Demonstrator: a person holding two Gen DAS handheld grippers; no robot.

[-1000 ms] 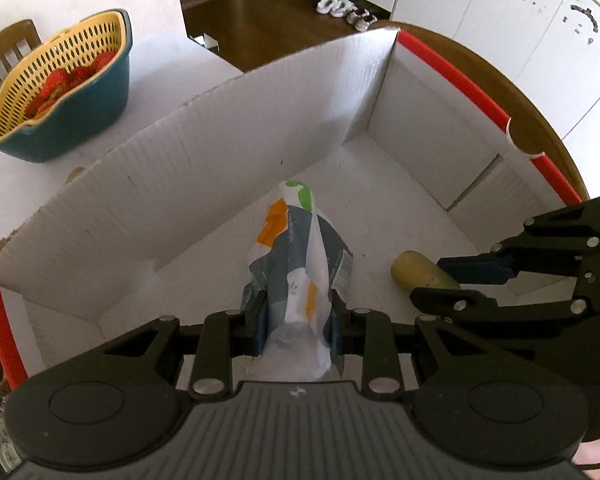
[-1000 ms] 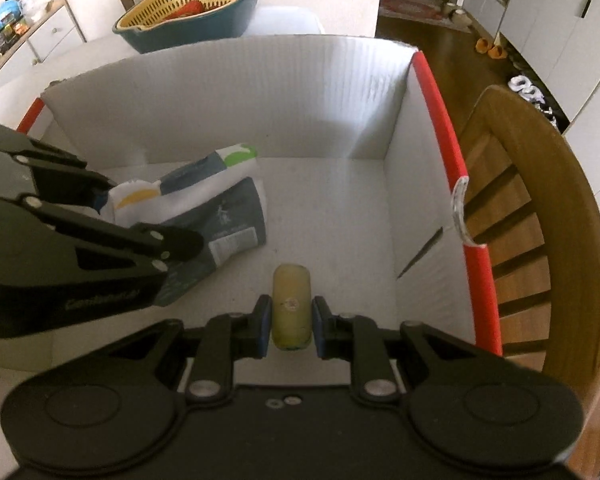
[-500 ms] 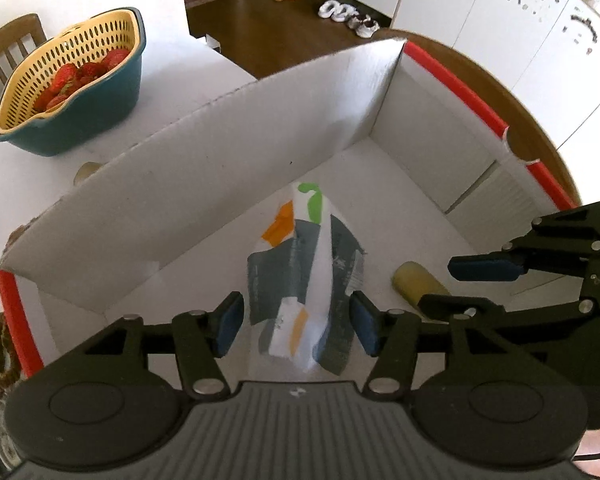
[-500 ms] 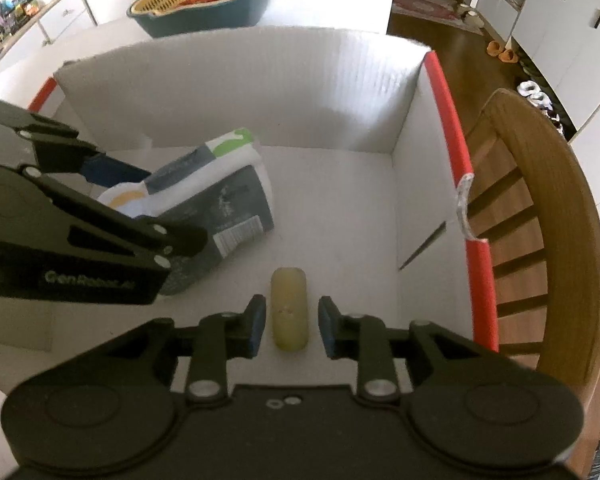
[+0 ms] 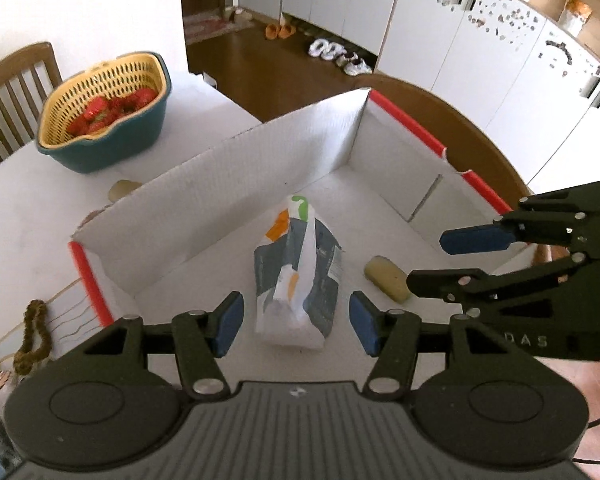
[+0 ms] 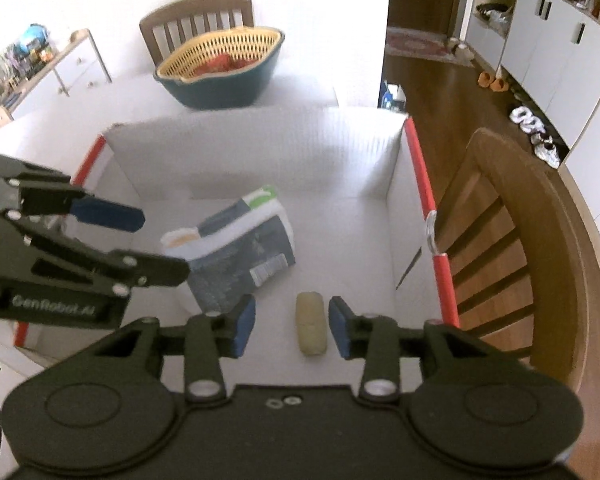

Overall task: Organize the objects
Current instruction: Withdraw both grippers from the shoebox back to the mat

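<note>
Flat, packet point(image 5: 296, 276) lengthwise, green end toward far wall

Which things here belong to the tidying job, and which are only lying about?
Job: cardboard box; packet and yellow sponge inside it.

Lying about: strawberry basket, wooden chair, shoes on the floor.

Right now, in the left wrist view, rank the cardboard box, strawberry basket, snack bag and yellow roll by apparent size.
1. cardboard box
2. strawberry basket and snack bag: look alike, and the bag is nearer, so unranked
3. yellow roll
</note>
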